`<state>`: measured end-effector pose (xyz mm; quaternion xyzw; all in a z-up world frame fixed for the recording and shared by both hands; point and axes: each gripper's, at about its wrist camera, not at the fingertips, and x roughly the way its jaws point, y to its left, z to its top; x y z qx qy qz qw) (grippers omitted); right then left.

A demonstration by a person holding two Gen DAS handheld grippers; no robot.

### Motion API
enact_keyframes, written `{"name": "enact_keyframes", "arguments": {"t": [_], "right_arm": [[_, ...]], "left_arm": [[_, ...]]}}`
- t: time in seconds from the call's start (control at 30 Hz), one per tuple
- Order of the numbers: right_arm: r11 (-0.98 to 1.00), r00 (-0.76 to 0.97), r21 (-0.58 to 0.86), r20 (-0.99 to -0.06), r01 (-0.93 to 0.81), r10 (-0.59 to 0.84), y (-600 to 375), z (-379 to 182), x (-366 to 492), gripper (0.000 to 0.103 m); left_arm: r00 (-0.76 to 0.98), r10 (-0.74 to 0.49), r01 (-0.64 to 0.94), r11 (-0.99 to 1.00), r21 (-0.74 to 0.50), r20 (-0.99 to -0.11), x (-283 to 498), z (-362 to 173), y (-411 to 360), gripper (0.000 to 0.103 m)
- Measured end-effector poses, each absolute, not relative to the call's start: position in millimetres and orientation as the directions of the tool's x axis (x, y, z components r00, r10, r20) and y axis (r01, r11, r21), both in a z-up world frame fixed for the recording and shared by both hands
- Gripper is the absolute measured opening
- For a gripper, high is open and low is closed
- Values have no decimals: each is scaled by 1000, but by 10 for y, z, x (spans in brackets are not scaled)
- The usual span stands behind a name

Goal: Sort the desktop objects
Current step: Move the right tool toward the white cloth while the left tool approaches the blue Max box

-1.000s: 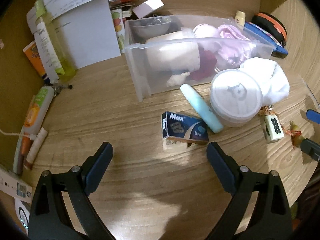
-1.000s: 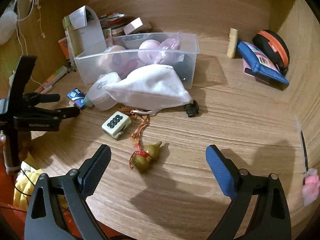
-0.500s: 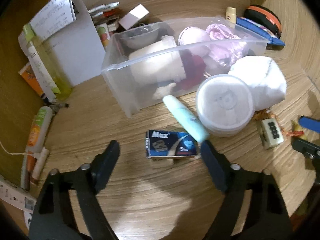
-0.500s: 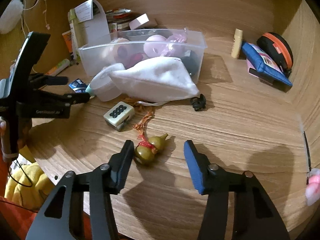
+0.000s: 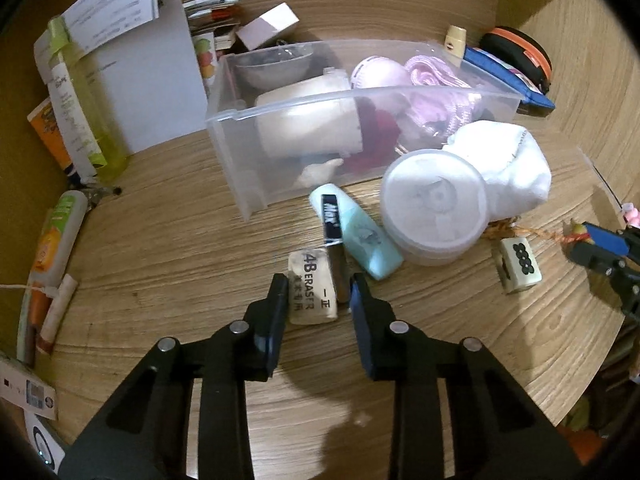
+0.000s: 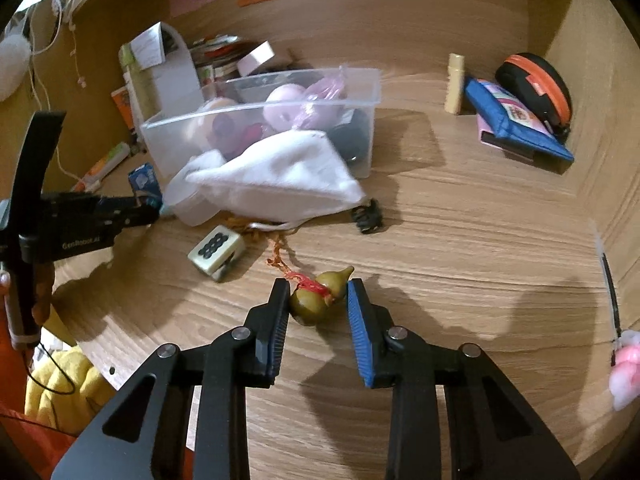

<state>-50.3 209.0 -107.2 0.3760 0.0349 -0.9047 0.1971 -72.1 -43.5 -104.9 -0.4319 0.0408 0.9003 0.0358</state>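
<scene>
1. Staple box (image 5: pixel 331 220), left wrist view: we see the dark blue box tipped up on its long edge on the wooden table (image 5: pixel 160 260), near the middle, with its far end just beside a teal tube (image 5: pixel 368 240).
2. The left gripper (image 5: pixel 318 282) has just been closing and now stands narrow. The box and a white eraser (image 5: pixel 314 296) sit side by side between the pads: the left pad meets the eraser, the right pad meets the box.
3. Farther off stands a clear bin (image 5: pixel 320 100) full of items. To the right lie a round white container (image 5: pixel 434 208), a white cloth pouch (image 5: pixel 516 168) and a cream block with black dots (image 5: pixel 520 266).
4. Right wrist view: a green-brown gourd charm (image 6: pixel 316 304) with a red cord lies on the table in the near middle.
5. The right gripper (image 6: pixel 318 285) has just been closing and is narrow, both pads against the gourd.
6. At far left the left gripper reaches in with the blue box upright at its tip. A black clip (image 6: pixel 366 216) lies right of the pouch.
</scene>
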Motion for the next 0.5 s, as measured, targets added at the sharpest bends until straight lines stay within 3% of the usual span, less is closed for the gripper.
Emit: {"name": "enact_keyframes", "arguments": {"t": [0.3, 0.37, 0.43, 0.5], "right_arm": [[-929, -654, 102, -683, 355, -325, 2201, -995, -543, 27], [-932, -656, 84, -688, 353, -310, 2191, -1005, -555, 27], [-932, -643, 88, -700, 352, -310, 2195, -1033, -587, 27], [-930, -629, 93, -712, 354, -311, 2197, -1063, -614, 27]], "left_arm": [[-644, 52, -93, -996, 11, -763, -640, -952, -571, 33], [-650, 59, -96, -995, 4, -758, -630, -922, -585, 38], [-659, 56, -94, -996, 9, -750, -630, -901, -584, 51], [-662, 52, -94, -995, 14, -747, -652, -893, -576, 53]]}}
